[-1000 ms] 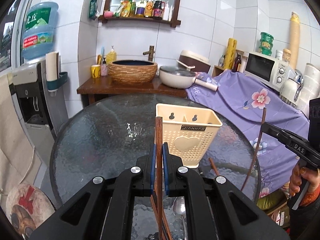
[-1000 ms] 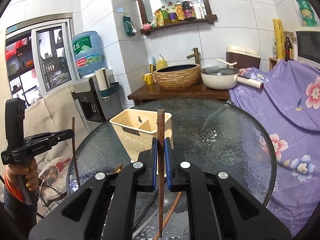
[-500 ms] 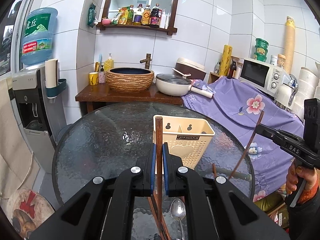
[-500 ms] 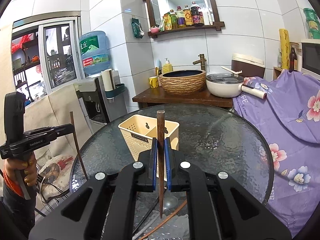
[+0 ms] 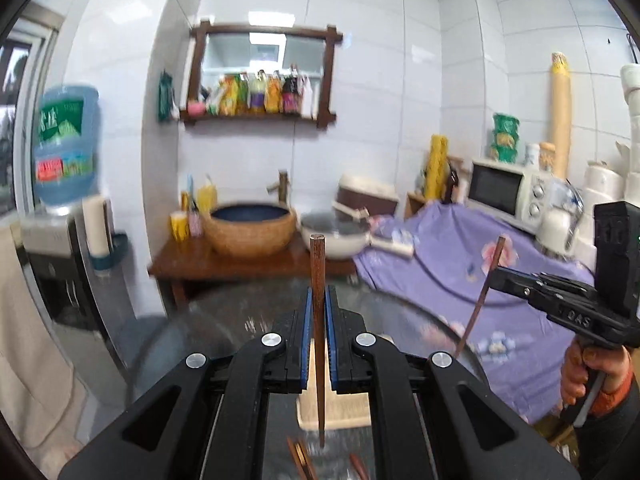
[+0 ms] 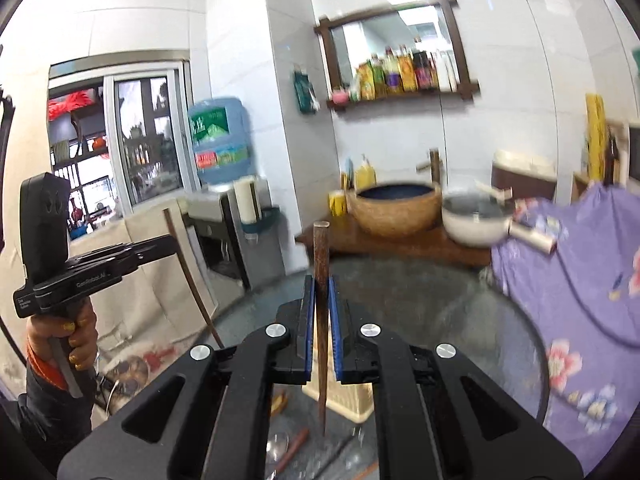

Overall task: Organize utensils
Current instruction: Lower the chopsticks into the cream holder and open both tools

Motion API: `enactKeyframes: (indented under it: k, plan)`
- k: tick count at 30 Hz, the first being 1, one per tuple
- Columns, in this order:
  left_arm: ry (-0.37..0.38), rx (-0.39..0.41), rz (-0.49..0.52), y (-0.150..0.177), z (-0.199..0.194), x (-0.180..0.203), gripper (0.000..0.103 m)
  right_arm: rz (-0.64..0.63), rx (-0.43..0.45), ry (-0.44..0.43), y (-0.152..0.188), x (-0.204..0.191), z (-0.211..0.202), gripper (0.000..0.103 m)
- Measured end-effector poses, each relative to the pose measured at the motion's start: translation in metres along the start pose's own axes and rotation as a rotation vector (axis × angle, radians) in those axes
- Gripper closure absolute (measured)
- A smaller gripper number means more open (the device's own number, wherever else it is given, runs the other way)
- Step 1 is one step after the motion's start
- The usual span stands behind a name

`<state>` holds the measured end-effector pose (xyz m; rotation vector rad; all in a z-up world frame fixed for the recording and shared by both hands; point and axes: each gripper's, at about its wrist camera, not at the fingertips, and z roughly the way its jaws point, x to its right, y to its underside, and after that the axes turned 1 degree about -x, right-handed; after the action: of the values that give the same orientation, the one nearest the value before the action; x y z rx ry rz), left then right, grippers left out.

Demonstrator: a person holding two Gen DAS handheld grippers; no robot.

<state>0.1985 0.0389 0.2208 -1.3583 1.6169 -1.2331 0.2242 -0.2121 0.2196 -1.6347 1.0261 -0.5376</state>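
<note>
My left gripper is shut on a brown chopstick that stands upright between the blue pads, its tip hanging over the round glass table. Low behind the jaws sits the cream utensil holder. My right gripper is shut on a darker chopstick, also upright, with the holder below it. Each view shows the other gripper off to the side, raised, with its chopstick slanting down. Loose chopsticks and a spoon lie on the glass near me.
Beyond the table stands a wooden counter with a woven basin and a white pan. A purple floral cloth covers the right side below a microwave. A water dispenser stands at the left.
Both grippers have risen with their chopsticks still clamped. The holder and table have dropped low in both views, and the chopstick tips now hang above the glass.
</note>
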Motion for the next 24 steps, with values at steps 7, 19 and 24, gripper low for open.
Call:
enactKeyframes:
  k: [7, 19, 24]
  plan:
    - [-0.033, 0.030, -0.069, -0.050, 0.039, 0.007, 0.096, -0.005, 0.056, 0.066, -0.058, -0.001, 0.031, 0.095]
    - [-0.085, -0.108, -0.116, 0.009, 0.121, -0.001, 0.096, 0.033, -0.050, 0.115, -0.012, 0.018, 0.108, 0.095]
    - [-0.097, -0.184, -0.137, 0.040, 0.145, -0.010, 0.096, 0.072, -0.109, 0.118, 0.019, 0.029, 0.130, 0.095]
